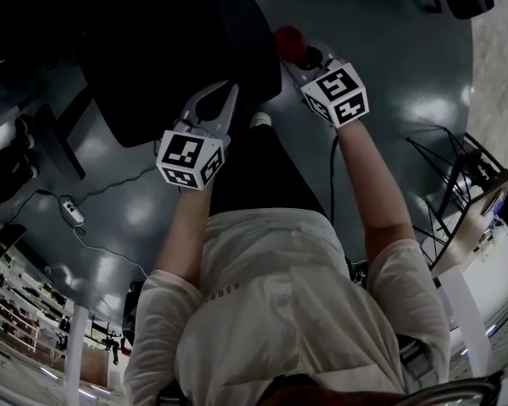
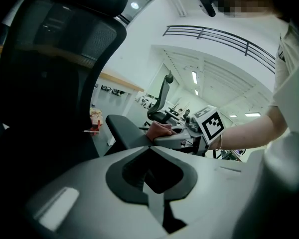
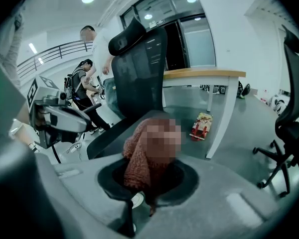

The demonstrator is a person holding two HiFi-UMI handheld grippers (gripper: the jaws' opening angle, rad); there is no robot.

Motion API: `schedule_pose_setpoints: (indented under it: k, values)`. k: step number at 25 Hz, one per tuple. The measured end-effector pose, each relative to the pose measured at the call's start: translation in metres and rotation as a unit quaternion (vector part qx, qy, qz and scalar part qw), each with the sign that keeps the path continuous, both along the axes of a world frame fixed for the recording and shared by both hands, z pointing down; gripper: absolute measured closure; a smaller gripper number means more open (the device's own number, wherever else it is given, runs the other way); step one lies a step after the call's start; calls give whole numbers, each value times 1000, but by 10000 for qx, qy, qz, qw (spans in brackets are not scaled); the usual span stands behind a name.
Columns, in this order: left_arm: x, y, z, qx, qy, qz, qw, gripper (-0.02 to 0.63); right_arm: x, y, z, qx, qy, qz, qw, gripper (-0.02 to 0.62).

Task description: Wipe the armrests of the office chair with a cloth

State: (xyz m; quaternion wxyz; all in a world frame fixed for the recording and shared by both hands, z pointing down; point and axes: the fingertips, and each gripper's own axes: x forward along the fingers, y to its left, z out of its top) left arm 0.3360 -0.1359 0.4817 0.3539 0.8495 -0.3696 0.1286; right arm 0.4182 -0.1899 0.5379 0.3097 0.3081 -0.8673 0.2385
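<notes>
The black office chair point(image 1: 144, 66) stands at the head view's upper left, and its right armrest point(image 1: 250, 45) runs toward me. A reddish-brown cloth point(image 1: 289, 39) rests at that armrest's far right edge, with my right gripper point(image 1: 303, 57) shut on it. In the right gripper view the cloth point(image 3: 137, 163) bunches up out of the jaws over the armrest point(image 3: 109, 133). My left gripper point(image 1: 224, 91) hovers just left of the armrest, shut and empty. The left gripper view shows the armrest point(image 2: 127, 131), the cloth point(image 2: 160, 129) and the right gripper point(image 2: 182, 139) beyond.
A cable with a switch box point(image 1: 70, 211) lies on the grey floor at left. A tripod stand point(image 1: 444, 167) is at right. A wooden-topped table point(image 3: 209, 74), a red package point(image 3: 202, 125) on the floor, another chair point(image 3: 291, 128) and people point(image 3: 87, 78) stand behind.
</notes>
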Motion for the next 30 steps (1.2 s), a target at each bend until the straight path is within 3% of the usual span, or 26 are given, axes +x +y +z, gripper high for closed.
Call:
schedule_pose_setpoints:
  k: [6, 15, 20, 25, 30]
  values:
    - [4, 29, 2, -15, 19, -123, 9999, 589, 4, 45, 1, -39, 73, -209, 9997, 546]
    - [8, 64, 2, 50, 21, -412, 9991, 589, 10, 94, 7, -101, 84, -154, 9998, 546]
    - [6, 84, 1, 44, 28, -583, 9983, 589, 8, 110, 10, -149, 213, 176, 9995, 546]
    - [2, 98, -1, 23, 19, -744, 9972, 589, -15, 127, 12, -369, 297, 695, 9965, 546]
    - [-17, 106, -4, 54, 6, -966, 9953, 589, -55, 144, 8, -408, 81, 464, 9981, 546]
